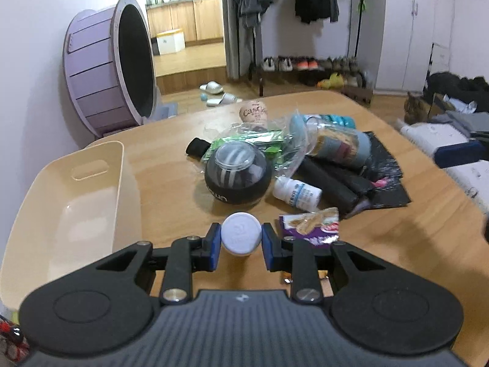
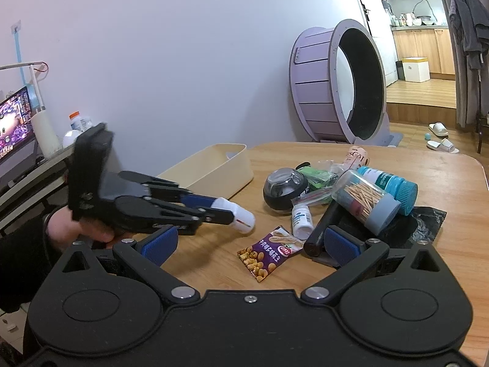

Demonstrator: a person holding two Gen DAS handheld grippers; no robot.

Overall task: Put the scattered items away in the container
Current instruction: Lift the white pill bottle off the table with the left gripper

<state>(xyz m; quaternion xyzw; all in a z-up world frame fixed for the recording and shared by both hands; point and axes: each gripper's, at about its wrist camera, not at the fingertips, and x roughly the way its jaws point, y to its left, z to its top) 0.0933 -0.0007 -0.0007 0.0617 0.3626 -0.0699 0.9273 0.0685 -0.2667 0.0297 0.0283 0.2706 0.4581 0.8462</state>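
Observation:
My left gripper (image 1: 241,240) is shut on a small white bottle (image 1: 241,238), held above the wooden table; it also shows in the right wrist view (image 2: 237,211), to the right of the cream container (image 2: 214,168). The container (image 1: 91,189) stands at the table's left and looks empty. My right gripper (image 2: 249,244) is open and empty, low over a purple snack packet (image 2: 270,252). The pile holds a black ball (image 1: 238,177), a white pill bottle (image 1: 296,194), a toothpick jar (image 2: 365,203), a blue-capped bottle (image 2: 389,183), black tubes (image 1: 330,180) and green sachets (image 1: 259,143).
A black plastic sheet (image 1: 385,165) lies under the pile's right side. A purple cat wheel (image 1: 107,76) stands on the floor behind the table. A monitor (image 2: 15,122) and bottles sit on a shelf at the left. Bedding (image 1: 452,140) lies to the right.

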